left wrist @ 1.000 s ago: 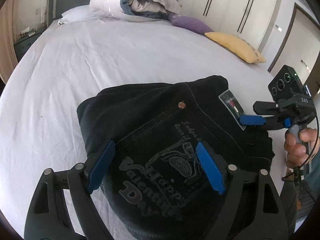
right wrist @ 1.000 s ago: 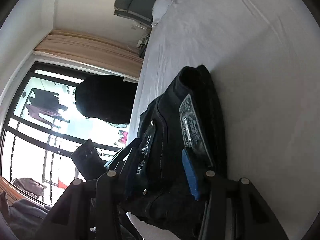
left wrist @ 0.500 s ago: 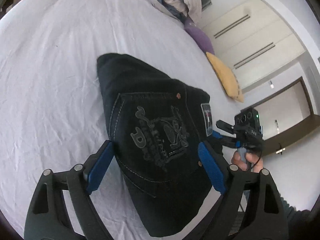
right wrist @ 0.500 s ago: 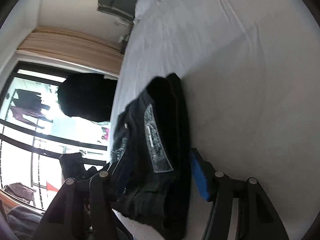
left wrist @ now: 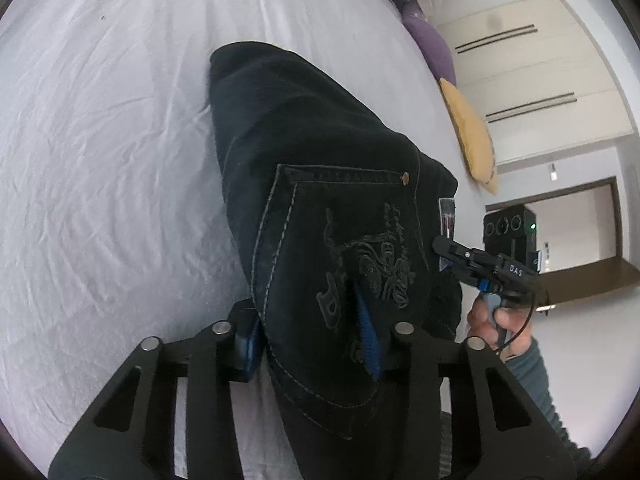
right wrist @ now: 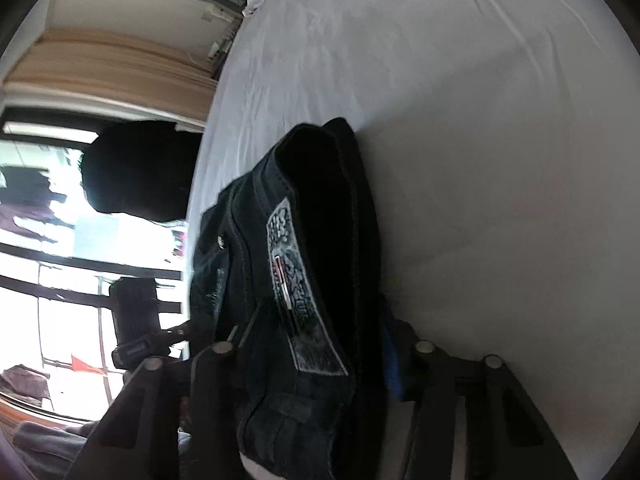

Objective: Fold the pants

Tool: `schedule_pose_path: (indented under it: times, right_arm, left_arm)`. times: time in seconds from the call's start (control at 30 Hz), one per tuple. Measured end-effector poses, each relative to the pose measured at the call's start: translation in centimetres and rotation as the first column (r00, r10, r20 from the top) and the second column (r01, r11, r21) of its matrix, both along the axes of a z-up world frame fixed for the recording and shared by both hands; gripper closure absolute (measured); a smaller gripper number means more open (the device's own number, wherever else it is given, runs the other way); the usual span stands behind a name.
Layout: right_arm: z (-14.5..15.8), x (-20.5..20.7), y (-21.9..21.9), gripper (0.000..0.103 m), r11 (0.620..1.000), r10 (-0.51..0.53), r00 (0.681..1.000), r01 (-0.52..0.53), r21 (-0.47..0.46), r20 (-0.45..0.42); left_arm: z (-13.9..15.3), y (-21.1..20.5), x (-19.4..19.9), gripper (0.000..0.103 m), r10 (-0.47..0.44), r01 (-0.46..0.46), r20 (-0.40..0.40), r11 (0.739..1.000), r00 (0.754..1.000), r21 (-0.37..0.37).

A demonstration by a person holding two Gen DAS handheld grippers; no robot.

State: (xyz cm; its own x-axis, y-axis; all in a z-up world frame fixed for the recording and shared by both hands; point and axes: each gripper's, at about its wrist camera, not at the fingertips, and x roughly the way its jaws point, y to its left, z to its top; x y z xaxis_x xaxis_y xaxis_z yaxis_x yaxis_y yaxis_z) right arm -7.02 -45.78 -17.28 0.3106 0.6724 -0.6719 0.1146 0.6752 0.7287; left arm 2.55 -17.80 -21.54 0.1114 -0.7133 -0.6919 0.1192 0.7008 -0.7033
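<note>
The black jeans (left wrist: pixel 320 184) lie folded in a thick bundle on the white bed sheet (left wrist: pixel 100 160), back pocket with embroidery on top. My left gripper (left wrist: pixel 312 340) is shut on the near edge of the bundle, blue pads pinching the pocket area. My right gripper (right wrist: pixel 316 344) is shut on the waistband end by the woven label (right wrist: pixel 292 280); it also shows in the left wrist view (left wrist: pixel 460 256) at the bundle's right edge.
Pillows lie at the head of the bed: a purple one (left wrist: pixel 432 40) and a yellow one (left wrist: pixel 472 136) along the right edge. White wardrobe doors (left wrist: pixel 540 60) and a doorway stand beyond. A window (right wrist: pixel 60 260) and curtain are on the other side.
Both grippers were open around the jeans and have closed on them. The left wrist view has tilted, and the bundle looks pulled up at its near end.
</note>
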Motion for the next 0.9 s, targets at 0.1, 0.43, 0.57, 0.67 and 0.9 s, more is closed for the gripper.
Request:
schedule_pose_path:
  times: [0.1, 0.43, 0.57, 0.67, 0.9]
  right_arm:
    - [0.8, -0.5, 0.5, 0.069, 0.998, 0.009, 1.000, -0.007, -0.066, 0.029]
    - [6.4, -1.4, 3.0, 0.082, 0.969, 0.046, 0.989, -0.010, -0.249, 0.139]
    - [9.7, -0.1, 4.9, 0.082, 0.966, 0.085, 0.977, -0.032, -0.256, 0.198]
    - [11.7, 1.8, 6.2, 0.082, 0.968, 0.101, 0.963, -0.037, -0.247, 0.251]
    - [12.0, 10.5, 9.1, 0.082, 0.983, 0.081, 0.952, -0.027, -0.183, 0.294]
  left_arm:
    - [0.8, 0.0, -0.3, 0.077, -0.007, 0.007, 0.024, 1.000, 1.000, 0.006]
    - [4.2, 0.2, -0.8, 0.088, 0.013, -0.013, 0.087, 1.000, 0.996, -0.002]
    - [7.4, 2.2, 0.4, 0.088, 0.040, -0.040, 0.147, 0.999, 0.988, -0.007]
    - [9.5, 4.4, 2.6, 0.088, 0.065, -0.067, 0.196, 0.998, 0.978, 0.001]
    - [13.5, 8.4, 8.1, 0.088, 0.097, -0.118, 0.280, 0.991, 0.955, 0.057]
